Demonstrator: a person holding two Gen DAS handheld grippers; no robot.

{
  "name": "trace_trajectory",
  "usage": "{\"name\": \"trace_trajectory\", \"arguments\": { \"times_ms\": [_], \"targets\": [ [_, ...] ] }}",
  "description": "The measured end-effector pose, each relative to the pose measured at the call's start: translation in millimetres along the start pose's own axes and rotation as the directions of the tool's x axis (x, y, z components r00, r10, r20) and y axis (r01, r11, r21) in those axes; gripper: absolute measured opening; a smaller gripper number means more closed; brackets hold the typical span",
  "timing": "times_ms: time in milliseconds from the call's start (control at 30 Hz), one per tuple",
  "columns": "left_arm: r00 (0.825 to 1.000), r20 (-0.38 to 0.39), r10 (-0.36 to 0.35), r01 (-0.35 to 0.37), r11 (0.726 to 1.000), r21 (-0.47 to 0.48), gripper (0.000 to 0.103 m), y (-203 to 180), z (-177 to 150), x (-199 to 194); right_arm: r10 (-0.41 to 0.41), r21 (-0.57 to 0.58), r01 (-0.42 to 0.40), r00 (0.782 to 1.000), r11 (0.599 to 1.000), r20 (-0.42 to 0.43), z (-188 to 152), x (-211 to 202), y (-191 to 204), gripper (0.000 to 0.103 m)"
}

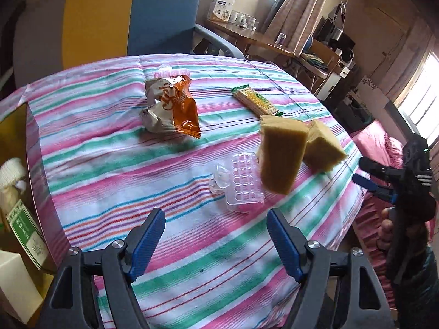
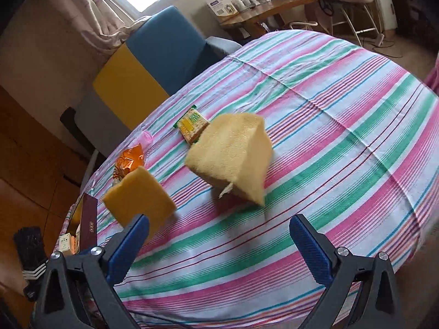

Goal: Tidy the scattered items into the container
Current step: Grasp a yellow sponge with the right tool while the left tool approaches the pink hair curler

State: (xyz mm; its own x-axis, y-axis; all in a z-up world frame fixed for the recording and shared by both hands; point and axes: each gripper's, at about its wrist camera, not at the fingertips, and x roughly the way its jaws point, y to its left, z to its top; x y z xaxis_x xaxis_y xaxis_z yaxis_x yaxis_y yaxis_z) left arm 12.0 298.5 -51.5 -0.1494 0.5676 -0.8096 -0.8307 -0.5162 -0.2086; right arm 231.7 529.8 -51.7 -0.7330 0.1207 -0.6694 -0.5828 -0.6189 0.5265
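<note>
Two sponges (image 1: 282, 156) mid-frame on striped worktop (image 1: 164, 246), soft, light; I'd pinch across the narrow faces. Both my hand-held grippers, left (image 1: 216, 241) and right (image 2: 219, 249), spread apart, empty. Box (image 1: 16, 192) far left.

Daylight floods in from windows (image 1: 424, 104) beyond my grippers, blown out white. The striped cloth (image 1: 170, 192) ahead is evenly lit with soft shadows. Fisheye bends the edges into dark corners; nearby sponges (image 2: 233, 156) smear slightly.
</note>
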Motion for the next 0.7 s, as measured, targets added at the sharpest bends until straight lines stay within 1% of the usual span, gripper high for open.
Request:
{"name": "trace_trajectory", "arguments": {
  "times_ms": [67, 167, 233, 300, 367, 467, 600, 667, 700],
  "targets": [
    [1.0, -0.01, 0.028, -0.028, 0.999, 0.015, 0.077, -1.7, 1.5, 6.6, 0.057, -0.04, -0.056, 0.998, 0.998, 0.007, -1.1, -8.2, 16.1, 0.103],
    [1.0, -0.019, 0.012, -0.012, 1.0, 0.018, 0.077, -1.3, -0.6, 9.9, 0.179, -0.102, -0.182, 0.983, 0.978, -0.038, -1.9, -6.0, 45.0, 0.103],
    [1.0, -0.025, 0.0, 0.001, 1.0, 0.019, 0.077, -1.4, -2.0, 12.0, 0.219, -0.133, -0.226, 0.974, 0.965, -0.061, -1.5, 2.3, 64.5, 0.103],
    [0.999, -0.024, -0.036, 0.036, 0.999, 0.022, 0.077, -1.0, -2.4, 11.6, 0.208, -0.175, -0.217, 0.976, 0.96, -0.069, 2.1, 14.7, 83.8, 0.103],
    [0.997, -0.023, -0.067, 0.068, 0.997, 0.031, 0.078, -2.0, -2.5, 9.8, 0.175, -0.218, -0.185, 0.982, 0.958, -0.066, 7.3, 30.4, 100.6, 0.103],
    [0.994, -0.041, -0.098, 0.1, 0.993, 0.06, 0.079, -6.9, -1.2, 12.6, 0.126, -0.28, -0.148, 0.987, 0.949, -0.095, 11.6, 58.2, 115.9, 0.103],
    [0.994, -0.069, -0.082, 0.089, 0.991, 0.099, 0.079, -14.7, 5.6, 28.8, 0.029, -0.375, -0.073, 0.992, 0.924, -0.121, 13.0, 88.7, 121.6, 0.103],
    [0.995, -0.078, -0.06, 0.068, 0.992, 0.103, 0.078, -17.4, 11.0, 37.7, 0.013, -0.377, -0.066, 0.99, 0.924, -0.14, 14.9, 99.9, 116.6, 0.103],
    [0.996, -0.081, -0.048, 0.055, 0.994, 0.096, 0.078, -17.3, 14.0, 42.1, 0.005, -0.365, -0.052, 0.991, 0.929, -0.13, 17.1, 102.5, 111.7, 0.103]
  ]
}}
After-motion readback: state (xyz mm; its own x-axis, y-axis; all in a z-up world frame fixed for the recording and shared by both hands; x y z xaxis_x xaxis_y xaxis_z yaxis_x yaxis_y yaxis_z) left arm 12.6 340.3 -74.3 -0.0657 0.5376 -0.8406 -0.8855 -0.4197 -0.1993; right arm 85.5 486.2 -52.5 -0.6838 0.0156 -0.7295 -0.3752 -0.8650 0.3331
